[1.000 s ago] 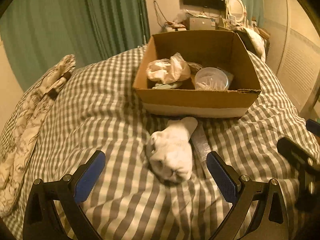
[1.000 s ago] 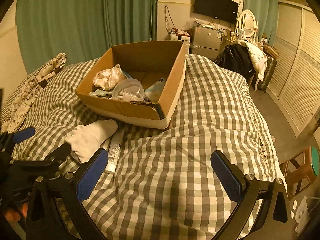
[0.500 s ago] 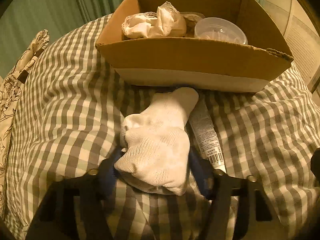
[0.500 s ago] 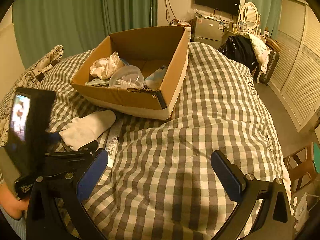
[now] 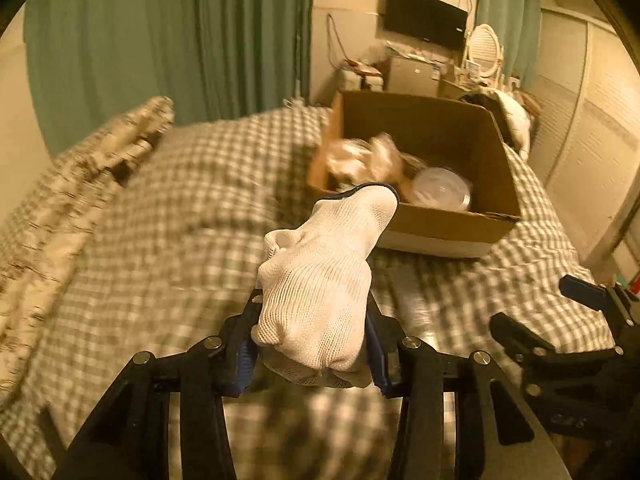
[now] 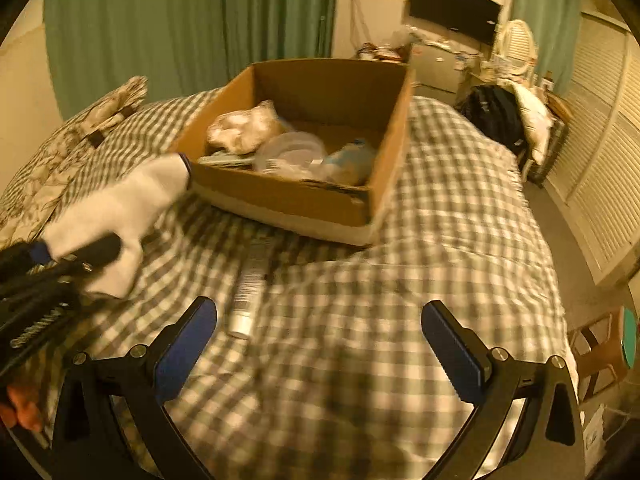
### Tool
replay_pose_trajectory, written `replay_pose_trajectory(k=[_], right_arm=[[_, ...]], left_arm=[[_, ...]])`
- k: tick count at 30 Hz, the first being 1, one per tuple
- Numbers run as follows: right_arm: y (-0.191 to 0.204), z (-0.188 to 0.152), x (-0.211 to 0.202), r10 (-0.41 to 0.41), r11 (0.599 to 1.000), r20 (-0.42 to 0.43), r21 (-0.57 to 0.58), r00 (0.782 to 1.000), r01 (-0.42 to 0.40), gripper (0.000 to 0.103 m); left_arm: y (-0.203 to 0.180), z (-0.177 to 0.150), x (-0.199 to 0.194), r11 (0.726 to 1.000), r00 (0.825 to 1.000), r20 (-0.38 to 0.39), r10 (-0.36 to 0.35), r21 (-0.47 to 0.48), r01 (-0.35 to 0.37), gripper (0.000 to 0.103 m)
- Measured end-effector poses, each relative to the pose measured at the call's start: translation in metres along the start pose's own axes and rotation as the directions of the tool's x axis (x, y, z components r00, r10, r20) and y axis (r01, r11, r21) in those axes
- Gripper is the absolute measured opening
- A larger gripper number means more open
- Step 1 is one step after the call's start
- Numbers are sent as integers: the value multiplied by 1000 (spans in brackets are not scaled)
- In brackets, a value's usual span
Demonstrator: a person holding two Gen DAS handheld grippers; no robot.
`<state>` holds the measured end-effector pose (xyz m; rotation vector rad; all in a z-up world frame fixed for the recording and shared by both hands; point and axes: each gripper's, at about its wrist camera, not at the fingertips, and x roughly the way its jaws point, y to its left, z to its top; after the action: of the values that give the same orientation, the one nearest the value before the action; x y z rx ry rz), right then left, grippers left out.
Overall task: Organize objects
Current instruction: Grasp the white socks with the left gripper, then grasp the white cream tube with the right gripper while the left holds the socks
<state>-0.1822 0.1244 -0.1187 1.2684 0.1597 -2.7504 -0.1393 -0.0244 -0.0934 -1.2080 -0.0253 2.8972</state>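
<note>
Left gripper point(image 5: 310, 354) clamped on the white sock point(image 5: 320, 280), held clear above the checked bed cover point(image 5: 160, 240). Sock's long axis points forward, its cuff toward the cardboard box point(image 5: 452, 224), which lies ahead and slightly right; left gripper is the nearer. Tube point(image 6: 250, 280) lies on the cover, lengthwise toward the box. Right gripper point(image 6: 318, 342) spread wide, empty.

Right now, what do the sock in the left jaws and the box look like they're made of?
Sock: white knit fabric, probably cotton blend; an open mesh weave shows, and it bulges softly between the jaws. Matte.
Box: brown corrugated cardboard, matte; a ragged torn rim on the near wall, with a paler band along its base, maybe tape.
</note>
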Motion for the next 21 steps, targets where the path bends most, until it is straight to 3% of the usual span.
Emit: replay_pose_trajectory(k=[3,6,7,10,13,15,20,21], right_arm=[[18,9,14,50,999,-40,-15,998,-51,98],[38,15,37,71,996,-104,-49,992,-76,86],[45,15,48,74,995,-132,-63,989,-83,77],[59,12,78,40,993,-202,-101,979,-61,61],[64,8,104,15,993,-269,-112,963,-47,57],[64,7,116,3,993,-295,-112,956,-38,53],[65,2,127,15,992,-329,-111,944,-55,28],[65,1,126,18,992,-326,-116,945,-58,27]], left_arm=[[14,1,3,1000,1000,-11,8,-26,-8,46],[24,-5,16,998,999,-49,-6,-58,3,46],[26,-7,19,998,998,-62,-12,-69,8,46],[31,-10,27,995,996,-82,-29,-96,21,46],[30,-10,30,995,996,-86,-35,-92,27,46],[30,-11,31,995,995,-89,-38,-95,30,46],[31,-11,32,995,995,-89,-39,-95,30,46],[31,-11,32,995,995,-88,-38,-93,30,46]])
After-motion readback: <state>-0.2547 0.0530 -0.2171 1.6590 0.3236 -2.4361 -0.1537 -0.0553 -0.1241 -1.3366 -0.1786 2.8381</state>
